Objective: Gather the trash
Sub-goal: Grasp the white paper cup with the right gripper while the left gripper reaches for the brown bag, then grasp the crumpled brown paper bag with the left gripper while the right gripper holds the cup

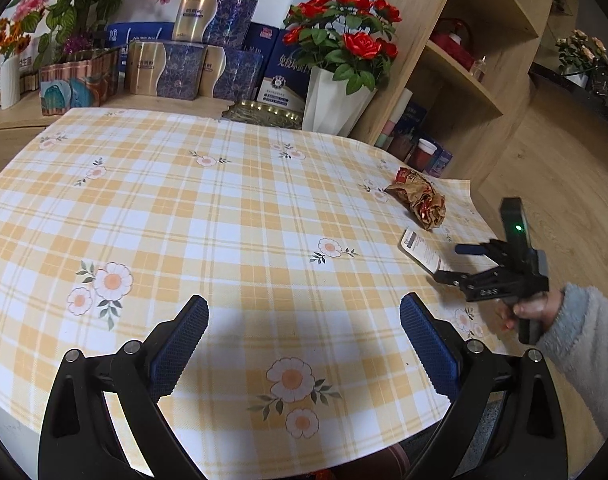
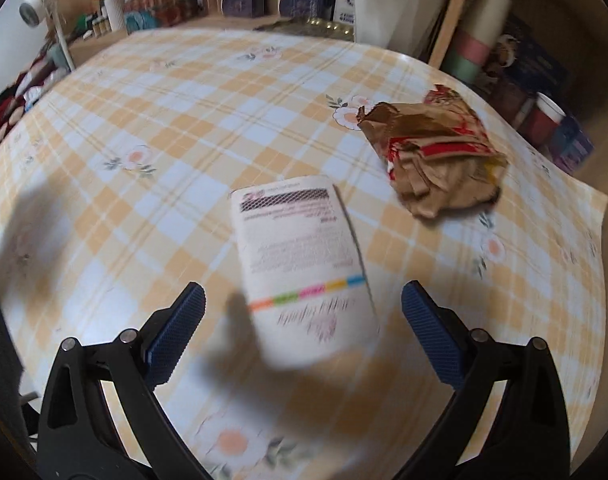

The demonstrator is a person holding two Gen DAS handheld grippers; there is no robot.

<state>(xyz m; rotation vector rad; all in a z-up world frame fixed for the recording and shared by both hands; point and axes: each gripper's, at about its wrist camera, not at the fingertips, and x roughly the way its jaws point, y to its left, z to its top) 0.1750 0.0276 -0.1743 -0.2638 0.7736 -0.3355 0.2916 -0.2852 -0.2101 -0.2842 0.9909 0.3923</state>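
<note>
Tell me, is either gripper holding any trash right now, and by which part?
Nothing is held. The left gripper is open over bare tablecloth; the right gripper is open around the white printed packet, not closed on it.

Smooth printed tablecloth (image 1: 224, 208), crumpled brown paper wrapper (image 2: 436, 156), glossy white printed packet (image 2: 304, 264), matt black plastic gripper (image 1: 304, 340) with ribbed blue pads (image 1: 184, 344), pale wood-grain shelves (image 1: 456, 64)

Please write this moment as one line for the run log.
left gripper: open, empty | right gripper: open, over white packet | crumpled brown wrapper: on tablecloth, untouched
</note>
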